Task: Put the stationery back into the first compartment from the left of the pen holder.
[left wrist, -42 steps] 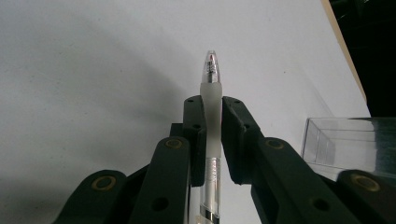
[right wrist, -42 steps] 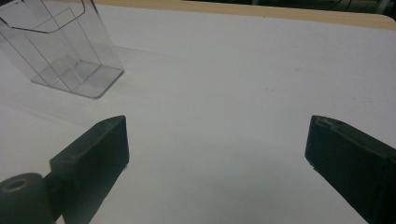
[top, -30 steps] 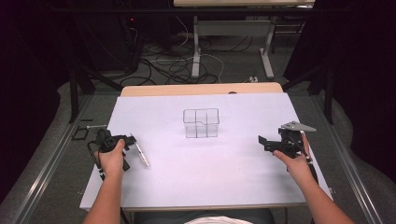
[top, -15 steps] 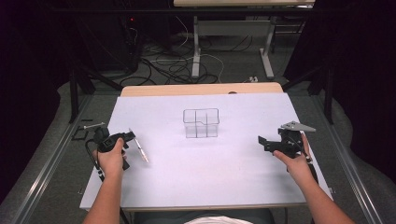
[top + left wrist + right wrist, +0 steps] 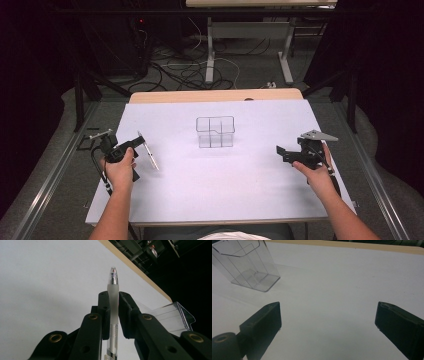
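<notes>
Pinching a clear pen (image 5: 114,302) mid-barrel, the left gripper (image 5: 131,146) holds it above the table's left side; light, stiff, slick plastic, so the frosted grip sleeve seems the safest hold; the right gripper (image 5: 285,152) gapes wide, empty

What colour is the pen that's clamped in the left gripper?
The pen is clear with a frosted white grip, seen best in the left gripper view.

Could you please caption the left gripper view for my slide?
Left gripper clamps a translucent pen above the white table.
</notes>
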Demonstrator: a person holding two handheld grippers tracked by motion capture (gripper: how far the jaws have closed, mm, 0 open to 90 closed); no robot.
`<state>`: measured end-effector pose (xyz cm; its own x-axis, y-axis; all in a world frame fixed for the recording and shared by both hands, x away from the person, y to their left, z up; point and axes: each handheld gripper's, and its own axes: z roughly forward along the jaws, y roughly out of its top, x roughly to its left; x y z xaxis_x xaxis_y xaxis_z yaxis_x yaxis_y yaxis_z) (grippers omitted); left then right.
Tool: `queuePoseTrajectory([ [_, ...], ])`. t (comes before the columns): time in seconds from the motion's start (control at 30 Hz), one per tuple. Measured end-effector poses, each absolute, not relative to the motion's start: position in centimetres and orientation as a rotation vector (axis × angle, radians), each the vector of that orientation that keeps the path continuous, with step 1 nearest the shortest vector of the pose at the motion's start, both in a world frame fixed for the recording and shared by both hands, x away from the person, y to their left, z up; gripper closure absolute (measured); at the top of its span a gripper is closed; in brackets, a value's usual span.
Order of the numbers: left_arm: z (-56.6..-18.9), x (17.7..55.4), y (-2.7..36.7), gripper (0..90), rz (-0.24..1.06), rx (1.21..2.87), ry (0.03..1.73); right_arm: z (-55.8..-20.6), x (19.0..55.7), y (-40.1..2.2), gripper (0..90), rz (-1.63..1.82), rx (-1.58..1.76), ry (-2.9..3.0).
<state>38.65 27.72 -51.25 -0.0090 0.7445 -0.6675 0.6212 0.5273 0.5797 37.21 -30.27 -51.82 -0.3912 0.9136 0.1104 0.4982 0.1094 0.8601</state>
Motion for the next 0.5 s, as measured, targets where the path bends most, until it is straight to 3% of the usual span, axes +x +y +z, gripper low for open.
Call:
queuePoseTrajectory([
  [0.5, -49.3, 37.5, 26.9, 80.8, 0.352, 1.209, 1.551, -51.8, 37.2, -30.3, 6.7, 1.216, 1.368, 1.938],
])
